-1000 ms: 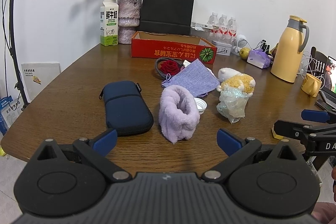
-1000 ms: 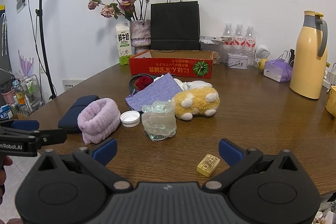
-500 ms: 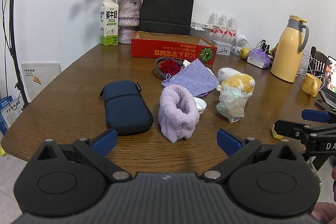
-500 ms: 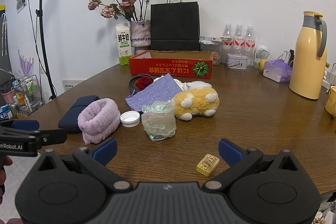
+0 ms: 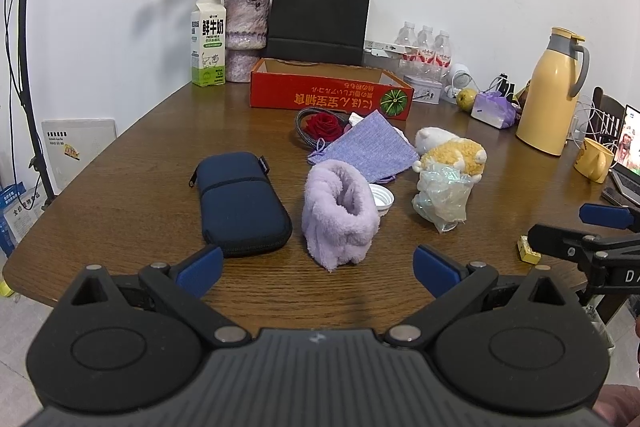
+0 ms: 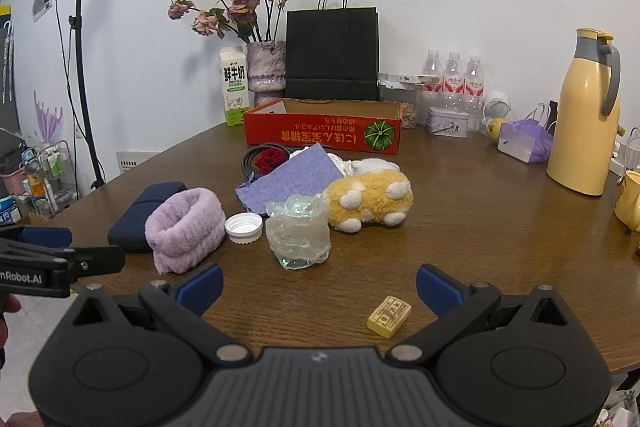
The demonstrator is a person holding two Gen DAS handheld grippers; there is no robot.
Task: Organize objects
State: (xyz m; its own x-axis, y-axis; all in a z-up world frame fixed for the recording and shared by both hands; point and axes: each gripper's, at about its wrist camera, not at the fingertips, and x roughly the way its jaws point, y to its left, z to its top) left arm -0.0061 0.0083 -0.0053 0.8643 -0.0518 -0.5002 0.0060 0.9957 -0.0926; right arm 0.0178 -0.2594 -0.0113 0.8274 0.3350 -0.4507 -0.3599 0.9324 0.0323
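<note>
Black grippers (image 5: 316,269) — blue finger pads (image 5: 199,270), silver screws — ribbed housing.

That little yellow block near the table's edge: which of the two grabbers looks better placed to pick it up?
The right one, probably. The yellow block lies just ahead of the open right gripper, toward its right finger. From the left gripper, also open, it sits far off to the side, partly behind the other tool.

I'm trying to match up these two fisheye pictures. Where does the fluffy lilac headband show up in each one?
Left wrist view: the lilac headband sits at centre, right of the navy pouch.
Right wrist view: the headband sits left of centre, in front of the pouch.
Shared landmark: the white bottle cap beside it.
</note>
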